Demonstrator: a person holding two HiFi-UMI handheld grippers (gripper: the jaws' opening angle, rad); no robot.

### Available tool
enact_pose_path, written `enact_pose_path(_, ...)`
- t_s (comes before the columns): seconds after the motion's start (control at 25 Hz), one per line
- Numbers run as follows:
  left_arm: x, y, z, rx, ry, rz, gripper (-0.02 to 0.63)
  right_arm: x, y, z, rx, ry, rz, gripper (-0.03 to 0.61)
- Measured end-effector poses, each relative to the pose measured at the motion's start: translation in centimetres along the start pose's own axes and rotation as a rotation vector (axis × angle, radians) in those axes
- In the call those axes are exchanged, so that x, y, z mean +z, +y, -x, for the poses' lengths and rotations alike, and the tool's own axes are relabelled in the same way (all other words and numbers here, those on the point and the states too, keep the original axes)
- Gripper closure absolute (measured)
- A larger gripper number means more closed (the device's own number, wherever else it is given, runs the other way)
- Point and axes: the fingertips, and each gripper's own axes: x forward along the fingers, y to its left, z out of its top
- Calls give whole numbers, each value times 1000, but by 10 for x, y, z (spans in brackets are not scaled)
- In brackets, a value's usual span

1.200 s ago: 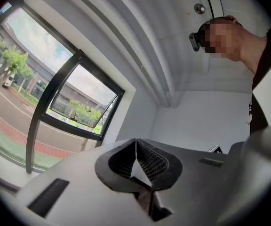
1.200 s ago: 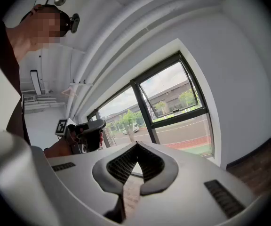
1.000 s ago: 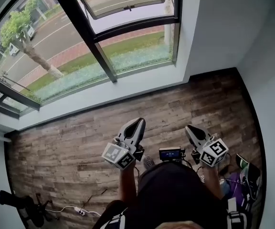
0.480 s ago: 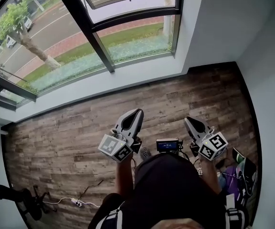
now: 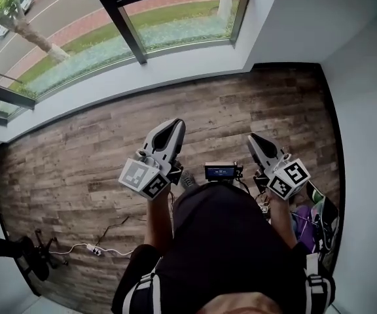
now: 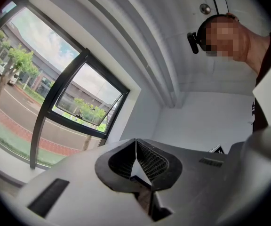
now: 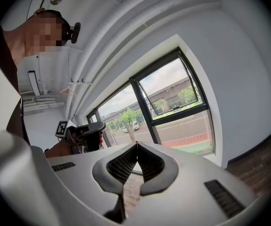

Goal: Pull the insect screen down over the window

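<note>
Bright daylight floods through the window [image 5: 77, 38]; fisheye edges bend, corners darken.

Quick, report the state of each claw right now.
Left claw: closed, holding nothing.
Right claw: closed, holding nothing.

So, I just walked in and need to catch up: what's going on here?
A person stands on the wood floor facing the window, holding a gripper in each hand. The left gripper and right gripper are both shut with nothing between their jaws, held out short of the window. Neither grips the insect screen yet.
</note>
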Motion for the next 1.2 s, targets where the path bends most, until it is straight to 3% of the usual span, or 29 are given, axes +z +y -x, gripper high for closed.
enact_pose_path(1.2, 18, 97, 54, 13, -37, 67, 604, -20, 47, -92, -52, 86, 25, 571)
